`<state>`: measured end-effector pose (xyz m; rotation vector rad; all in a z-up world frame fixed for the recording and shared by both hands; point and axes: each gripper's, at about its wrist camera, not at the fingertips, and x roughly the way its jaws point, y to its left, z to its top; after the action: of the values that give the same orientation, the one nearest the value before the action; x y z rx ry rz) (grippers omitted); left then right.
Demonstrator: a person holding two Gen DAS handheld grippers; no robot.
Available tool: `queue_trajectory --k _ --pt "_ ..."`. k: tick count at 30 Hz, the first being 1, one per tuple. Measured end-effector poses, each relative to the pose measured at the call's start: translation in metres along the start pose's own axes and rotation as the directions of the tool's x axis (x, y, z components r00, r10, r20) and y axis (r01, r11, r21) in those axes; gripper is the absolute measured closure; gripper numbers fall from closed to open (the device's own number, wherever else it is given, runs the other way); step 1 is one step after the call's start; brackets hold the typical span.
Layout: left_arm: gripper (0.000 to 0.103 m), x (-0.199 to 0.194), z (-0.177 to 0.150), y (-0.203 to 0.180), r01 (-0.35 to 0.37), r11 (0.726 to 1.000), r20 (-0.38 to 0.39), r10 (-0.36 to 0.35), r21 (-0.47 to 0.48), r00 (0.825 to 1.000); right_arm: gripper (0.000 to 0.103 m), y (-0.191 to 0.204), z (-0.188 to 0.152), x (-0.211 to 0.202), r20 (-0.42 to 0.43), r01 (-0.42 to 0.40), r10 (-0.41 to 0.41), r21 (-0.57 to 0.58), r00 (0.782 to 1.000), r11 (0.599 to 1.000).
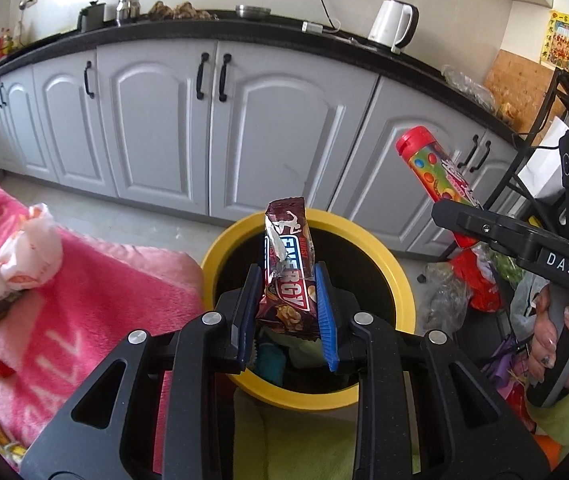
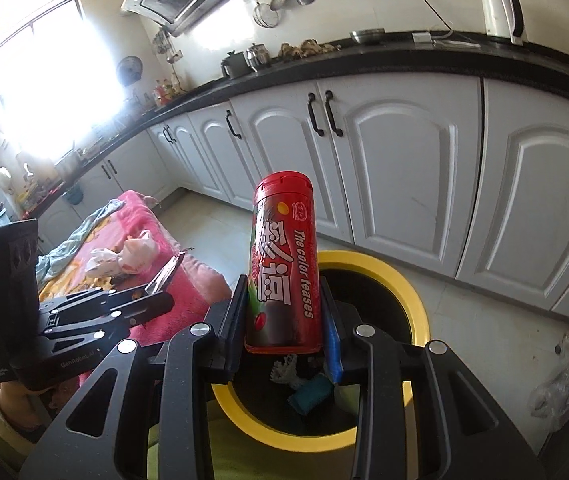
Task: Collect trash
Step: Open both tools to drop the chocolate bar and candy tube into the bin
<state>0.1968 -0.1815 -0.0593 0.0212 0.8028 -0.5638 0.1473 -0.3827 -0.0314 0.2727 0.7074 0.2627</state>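
Since both hauls are bin-bound, the left gripper pinches a wrapper right over the bin, while the right gripper, jaws snug on a candy tube, hangs over it too, presumably ready to drop.

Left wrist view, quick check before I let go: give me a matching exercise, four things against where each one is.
Things:
1. energy bar wrapper
2. candy tube
3. yellow-rimmed bin
4. white crumpled wrapper

Places:
A. lying on the pink blanket
B. clamped in the right hand-held gripper
C. on the floor below both grippers
D. clamped in the left hand-held gripper

Pairs: 1-D, 2-B, 3-C, 4-A
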Motion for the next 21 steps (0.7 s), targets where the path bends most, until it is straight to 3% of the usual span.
queue_trajectory --k 11,12,13,15,21 --pt "0.081 0.031 -0.007 -0.005 0.011 1.000 -0.063 -0.011 0.014 0.998 0.071 -0.016 -0.008 0.020 -0.060 0.017 -0.015 0.041 0.998 0.999" --pt "0.080 0.032 -0.008 -0.005 0.012 1.000 -0.064 -0.011 0.014 0.998 0.070 -0.017 -0.008 0.022 -0.067 0.021 -0.018 0.045 0.998 0.999" --pt "0.080 0.034 -0.009 -0.004 0.009 1.000 -0.068 -0.009 0.011 0.998 0.061 -0.019 -0.009 0.024 -0.071 0.028 -0.024 0.051 0.997 0.998" --pt "0.072 0.038 -0.011 -0.002 0.010 1.000 -0.076 -0.010 0.004 0.997 0.045 -0.022 -0.011 0.025 -0.067 0.049 -0.044 0.068 0.997 0.996" --pt "0.051 0.038 -0.017 0.005 0.002 1.000 -0.085 -0.004 -0.013 0.996 0.043 -0.028 -0.012 0.024 -0.068 0.062 -0.056 0.084 0.996 0.995"
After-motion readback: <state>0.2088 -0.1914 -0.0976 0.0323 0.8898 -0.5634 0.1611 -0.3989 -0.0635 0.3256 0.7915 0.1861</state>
